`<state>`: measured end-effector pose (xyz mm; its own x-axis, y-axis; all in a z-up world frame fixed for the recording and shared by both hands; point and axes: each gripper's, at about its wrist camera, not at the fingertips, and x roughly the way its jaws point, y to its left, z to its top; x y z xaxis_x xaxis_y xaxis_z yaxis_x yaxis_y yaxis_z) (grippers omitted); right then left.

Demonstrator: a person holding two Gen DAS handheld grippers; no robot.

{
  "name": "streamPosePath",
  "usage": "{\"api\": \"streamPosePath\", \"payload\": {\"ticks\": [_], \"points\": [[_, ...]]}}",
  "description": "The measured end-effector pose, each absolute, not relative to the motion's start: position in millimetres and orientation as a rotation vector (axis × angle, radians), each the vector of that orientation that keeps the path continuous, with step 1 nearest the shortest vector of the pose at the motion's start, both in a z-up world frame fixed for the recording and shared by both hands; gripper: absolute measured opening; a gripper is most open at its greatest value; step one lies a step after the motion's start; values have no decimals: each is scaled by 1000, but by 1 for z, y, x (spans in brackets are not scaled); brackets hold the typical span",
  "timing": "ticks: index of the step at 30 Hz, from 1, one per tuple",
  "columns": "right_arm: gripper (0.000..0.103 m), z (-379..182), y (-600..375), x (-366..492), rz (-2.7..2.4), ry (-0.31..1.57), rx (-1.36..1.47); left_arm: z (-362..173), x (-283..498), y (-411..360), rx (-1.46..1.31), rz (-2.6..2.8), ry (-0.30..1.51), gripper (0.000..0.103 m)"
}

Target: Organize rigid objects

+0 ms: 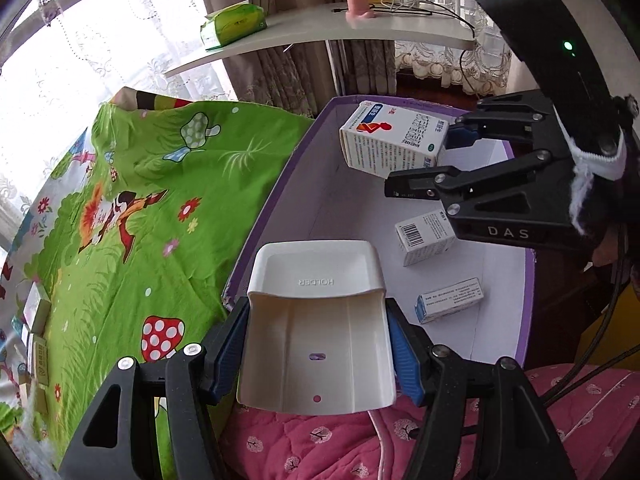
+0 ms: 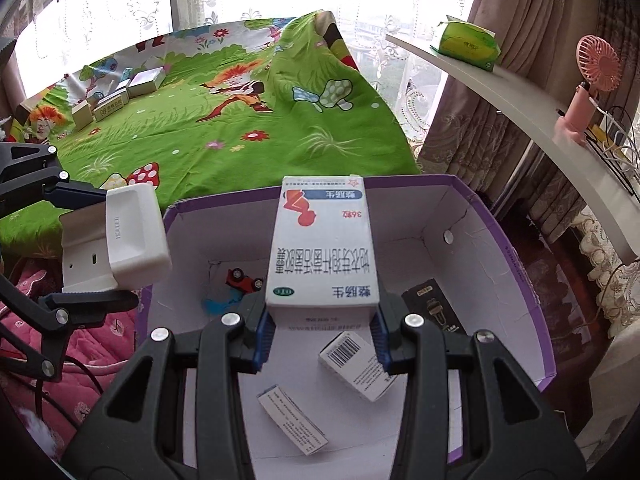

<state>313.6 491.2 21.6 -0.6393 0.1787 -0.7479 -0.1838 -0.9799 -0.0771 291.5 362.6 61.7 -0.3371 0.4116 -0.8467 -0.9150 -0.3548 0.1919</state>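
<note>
Glossy white plastic holder [image 1: 316, 332], printed cardboard medicine box [image 2: 322, 248], matt cardboard bin [image 2: 520, 264]

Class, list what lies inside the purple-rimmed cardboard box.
Inside the purple-rimmed cardboard box: two small white medicine cartons, a black packet, a red toy car and something blue. The held white medicine box hides the floor behind it.

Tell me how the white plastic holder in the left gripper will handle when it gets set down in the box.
The white holder looks like moulded plastic, so probably stiff and light. Its glossy sides may slip against the left gripper pads. With its broad flat back, it should lie stable in the purple box; stood on end it might tip.
</note>
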Motion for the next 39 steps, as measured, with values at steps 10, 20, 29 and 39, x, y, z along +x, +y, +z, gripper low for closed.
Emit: {"api": "streamPosePath", "payload": {"ticks": [10, 20, 29, 39], "points": [[44, 22, 523, 330, 2567, 10, -1227, 46, 294, 393, -976, 1752, 710, 64], [68, 39, 540, 320, 2480, 31, -1146, 62, 265, 355, -919, 1896, 557, 70], [69, 52, 444, 258, 2720, -165, -1244, 45, 173, 199, -1047, 2352, 489, 77], [72, 26, 247, 94, 3105, -230, -1575, 18, 81, -13, -1343, 2873, 156, 79]]}}
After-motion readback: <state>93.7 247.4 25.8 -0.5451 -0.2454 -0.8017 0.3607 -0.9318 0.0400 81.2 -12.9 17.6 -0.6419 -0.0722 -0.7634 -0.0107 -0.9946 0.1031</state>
